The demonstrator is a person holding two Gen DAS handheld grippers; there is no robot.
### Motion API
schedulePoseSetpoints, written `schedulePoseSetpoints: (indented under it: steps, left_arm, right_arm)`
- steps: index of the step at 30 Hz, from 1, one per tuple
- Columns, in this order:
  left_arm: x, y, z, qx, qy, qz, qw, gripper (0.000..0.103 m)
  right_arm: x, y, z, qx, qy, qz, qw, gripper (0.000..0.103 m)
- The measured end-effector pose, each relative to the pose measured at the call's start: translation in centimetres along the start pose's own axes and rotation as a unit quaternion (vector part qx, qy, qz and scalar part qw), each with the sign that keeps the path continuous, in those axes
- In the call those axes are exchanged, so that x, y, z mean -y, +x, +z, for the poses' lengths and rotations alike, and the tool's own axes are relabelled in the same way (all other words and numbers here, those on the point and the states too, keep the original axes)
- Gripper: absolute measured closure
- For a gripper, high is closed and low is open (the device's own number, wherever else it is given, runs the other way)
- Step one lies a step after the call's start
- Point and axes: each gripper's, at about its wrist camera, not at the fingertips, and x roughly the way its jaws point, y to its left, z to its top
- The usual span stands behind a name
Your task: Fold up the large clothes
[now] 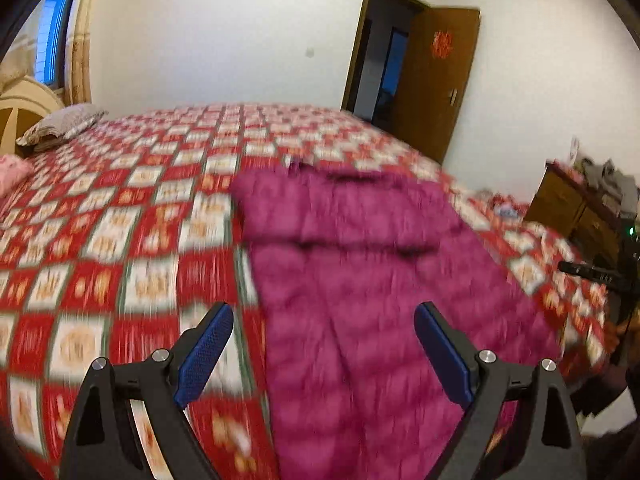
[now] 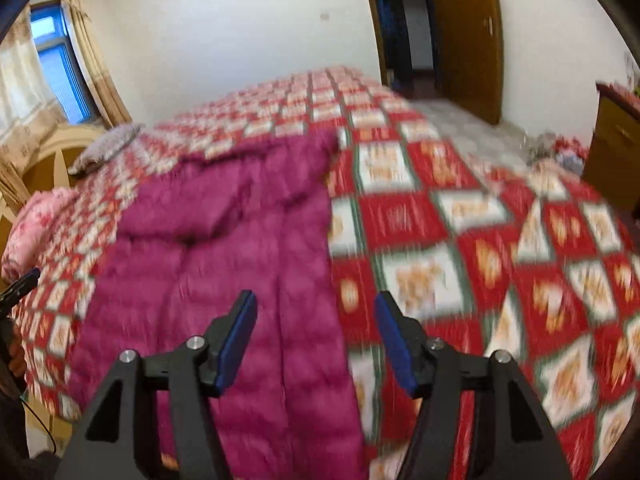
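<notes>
A magenta quilted coat [image 1: 352, 280] lies flat on the red-and-white checked bedspread [image 1: 120, 220], its far part folded over itself. My left gripper [image 1: 324, 316] is open and empty, above the coat's near left edge. In the right wrist view the coat [image 2: 224, 248] lies left of centre on the bedspread [image 2: 460, 240]. My right gripper [image 2: 316, 304] is open and empty, above the coat's near right edge. The left gripper's tip [image 2: 24, 280] shows at the far left of the right wrist view. Both views are blurred by motion.
A grey pillow [image 1: 60, 124] and a pink pillow [image 1: 12, 172] lie at the headboard end. A brown door [image 1: 436, 80] stands open beyond the bed. A wooden cabinet [image 1: 576, 204] stands at the right. A window with curtains [image 2: 56, 68] is at the left.
</notes>
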Motion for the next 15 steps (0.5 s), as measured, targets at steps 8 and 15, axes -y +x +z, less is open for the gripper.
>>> schedulePoseSetpoints:
  steps: [8, 15]
  left_arm:
    - [0.8, 1.2, -8.3, -0.082, -0.033, 0.007, 0.9961, 0.011]
    - [0.6, 2.6, -11.9, -0.120, -0.046, 0.033, 0.9912, 0.011]
  right_arm:
    - [-0.7, 3.4, -5.9, -0.074, -0.030, -0.031, 0.996, 0.039]
    - [-1.8, 4.8, -8.8, -0.102, -0.078, -0.060, 0.990, 0.037]
